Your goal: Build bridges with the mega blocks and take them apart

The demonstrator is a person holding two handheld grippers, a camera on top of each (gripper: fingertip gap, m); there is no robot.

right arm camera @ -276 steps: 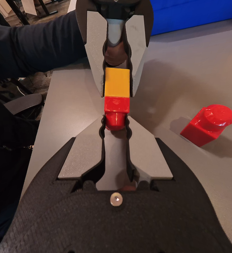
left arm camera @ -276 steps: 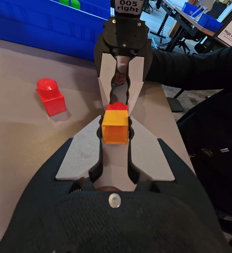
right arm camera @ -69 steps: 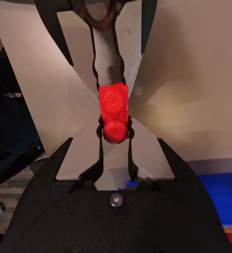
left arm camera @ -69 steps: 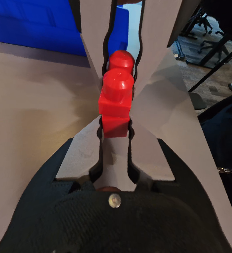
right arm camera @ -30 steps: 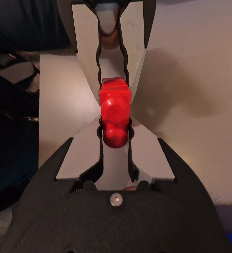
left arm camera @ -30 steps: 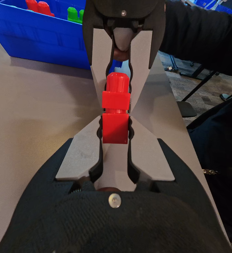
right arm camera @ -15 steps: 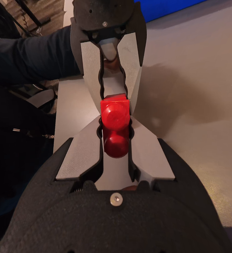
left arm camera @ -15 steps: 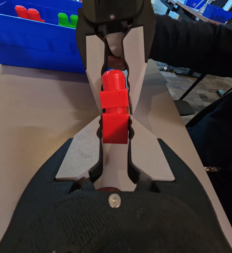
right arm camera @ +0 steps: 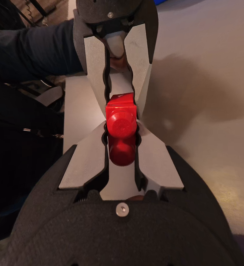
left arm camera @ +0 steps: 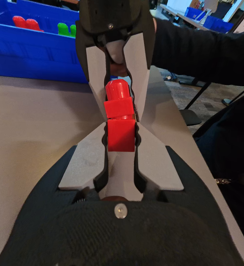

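**Two red blocks coming apart at the joint**

Left wrist view: my left gripper (left arm camera: 121,135) is clamped on the body of a small glossy red plastic mega block (left arm camera: 121,136), pads pressing both its side faces, held in the air over the grey table (left arm camera: 32,129). The second red single-stud block (left arm camera: 118,100) sits on it, and my right gripper (left arm camera: 119,99) comes in from the far side, closed around that block's stud and body. Half a second ago the two bodies sat closer and straighter; now the far block is cocked to one side and a band of the near block's stud shows in the gap between them. I read that as the joint starting to release, so this is the take-apart step, nearly through. The blue plastic bin (left arm camera: 32,57) behind has also come further into view, with a red double-stud block (left arm camera: 26,24) and a green double-stud block (left arm camera: 66,29) inside it.

Right wrist view: the right gripper (right arm camera: 121,144) grips its block, whose rounded stud (right arm camera: 121,156) points back at the camera. The other block's stud top (right arm camera: 122,127) now shows more fully above it than a moment ago, which fits the tilt. The left gripper (right arm camera: 120,103) holds that block from beyond. More bend or pull should finish the separation.
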